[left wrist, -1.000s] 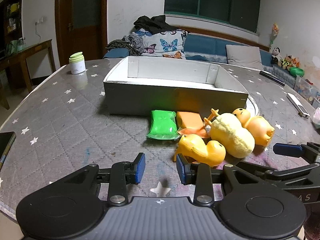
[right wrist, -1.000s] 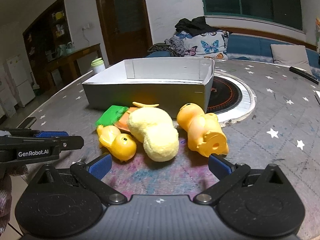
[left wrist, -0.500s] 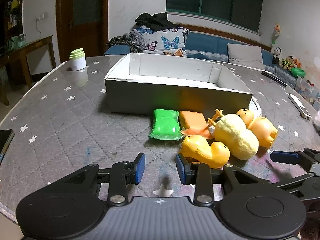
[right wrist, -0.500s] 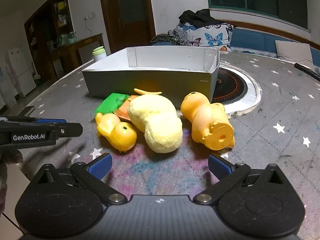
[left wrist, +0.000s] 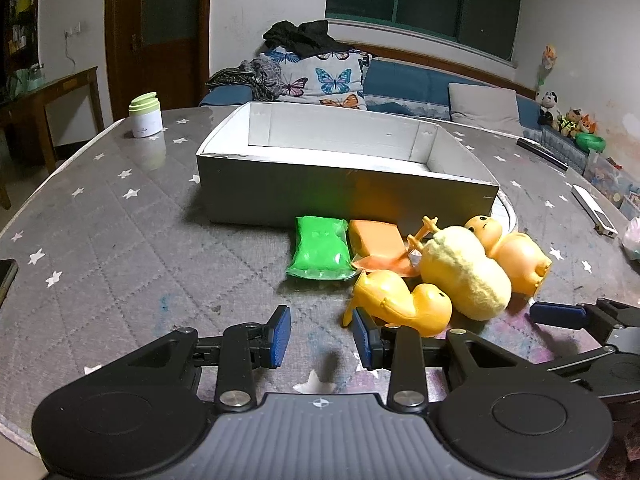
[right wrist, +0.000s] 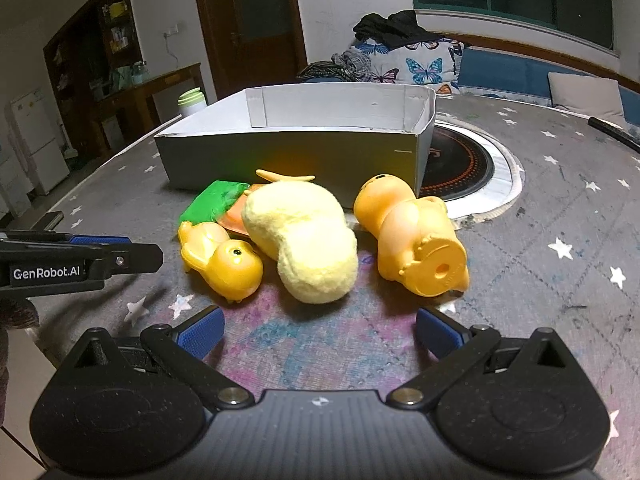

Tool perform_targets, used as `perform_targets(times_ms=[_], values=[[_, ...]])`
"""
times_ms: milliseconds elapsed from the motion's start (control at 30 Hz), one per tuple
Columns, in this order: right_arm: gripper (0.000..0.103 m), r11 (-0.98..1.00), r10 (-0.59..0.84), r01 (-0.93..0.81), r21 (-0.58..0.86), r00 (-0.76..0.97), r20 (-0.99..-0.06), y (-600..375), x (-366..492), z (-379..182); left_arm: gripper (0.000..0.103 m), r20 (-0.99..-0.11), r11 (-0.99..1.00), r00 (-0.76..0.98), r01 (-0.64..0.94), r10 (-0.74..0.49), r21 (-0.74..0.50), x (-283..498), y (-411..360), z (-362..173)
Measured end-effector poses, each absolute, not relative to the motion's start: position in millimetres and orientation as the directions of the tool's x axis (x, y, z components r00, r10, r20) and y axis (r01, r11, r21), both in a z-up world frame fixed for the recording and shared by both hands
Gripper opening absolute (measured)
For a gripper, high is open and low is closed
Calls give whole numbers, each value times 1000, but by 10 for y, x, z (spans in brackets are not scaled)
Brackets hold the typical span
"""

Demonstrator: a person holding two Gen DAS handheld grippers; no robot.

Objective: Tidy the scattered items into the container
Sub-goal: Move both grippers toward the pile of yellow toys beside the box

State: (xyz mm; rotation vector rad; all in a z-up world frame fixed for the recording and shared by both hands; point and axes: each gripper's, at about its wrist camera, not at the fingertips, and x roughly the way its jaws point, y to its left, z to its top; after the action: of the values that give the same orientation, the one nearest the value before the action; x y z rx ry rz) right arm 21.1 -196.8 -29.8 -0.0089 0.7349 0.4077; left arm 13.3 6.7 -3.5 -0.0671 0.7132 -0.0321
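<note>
An open white box [left wrist: 344, 184] [right wrist: 288, 148] stands on the star-patterned table. In front of it lie a green packet [left wrist: 320, 254] [right wrist: 212, 202], an orange packet [left wrist: 376, 240], a small yellow plastic duck [left wrist: 404, 302] [right wrist: 224, 258], a yellow plush duck [left wrist: 464, 272] [right wrist: 304, 236] and a larger orange-yellow toy [left wrist: 516, 254] [right wrist: 416, 246]. My left gripper [left wrist: 322, 336] is open and empty just short of the small duck. My right gripper [right wrist: 318, 332] is wide open and empty in front of the plush duck.
A white jar with a green lid [left wrist: 145, 115] stands at the table's far left. A round black hob [right wrist: 460, 164] is set in the table right of the box. A phone [left wrist: 6, 280] lies at the left edge. Remotes [left wrist: 596, 210] lie far right.
Both grippers have moved forward a little toward the toys, which look larger now. Neither gripper has changed its opening, and no toy has moved.
</note>
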Motion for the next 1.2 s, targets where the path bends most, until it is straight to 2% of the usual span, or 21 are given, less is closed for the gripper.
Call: perform_targets(times_ms=[367,1200], values=[[103,926,298,-378,25,686,-663,-1823,158,-348,36,-649,996,758,8,-63,-87,134,88,-11],[103,908,352,-416,55,682,-641,-1827,195,-327,36,-628,986,761,108,-166,-129,224,-35,154]])
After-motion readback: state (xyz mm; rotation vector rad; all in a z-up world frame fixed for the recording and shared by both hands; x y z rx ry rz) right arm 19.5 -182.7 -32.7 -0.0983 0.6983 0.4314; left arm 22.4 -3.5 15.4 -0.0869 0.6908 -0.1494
